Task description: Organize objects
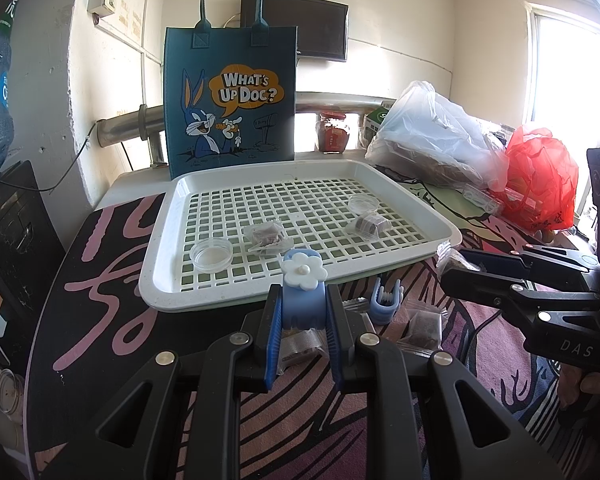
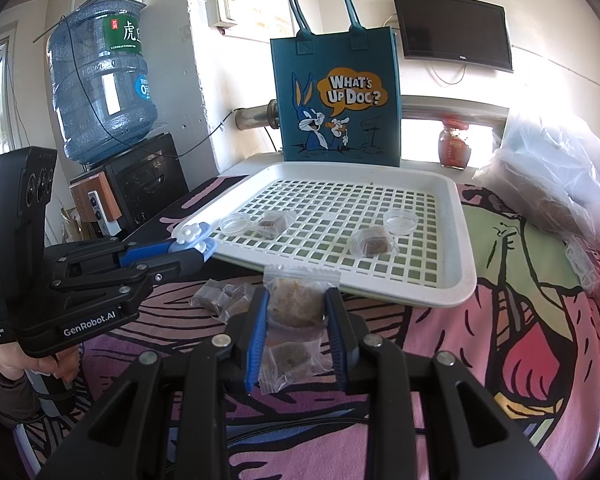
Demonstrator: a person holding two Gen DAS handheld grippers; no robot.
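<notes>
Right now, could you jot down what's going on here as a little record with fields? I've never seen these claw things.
left claw: shut on a blue plastic clip with a white flower
right claw: shut on a clear packet of brown filling
white slotted plastic tray: two clear round dishes, two small brown packets
behind tray: blue felt cartoon-rabbit tote bag, upright
table in front of tray: more packets and a second blue clip

white gridded tray [image 1: 416, 204], blue flower-topped clip [image 1: 303, 296], teal cartoon-rabbit bag [image 1: 230, 96], perhaps brownish sachet [image 2: 295, 300]
</notes>
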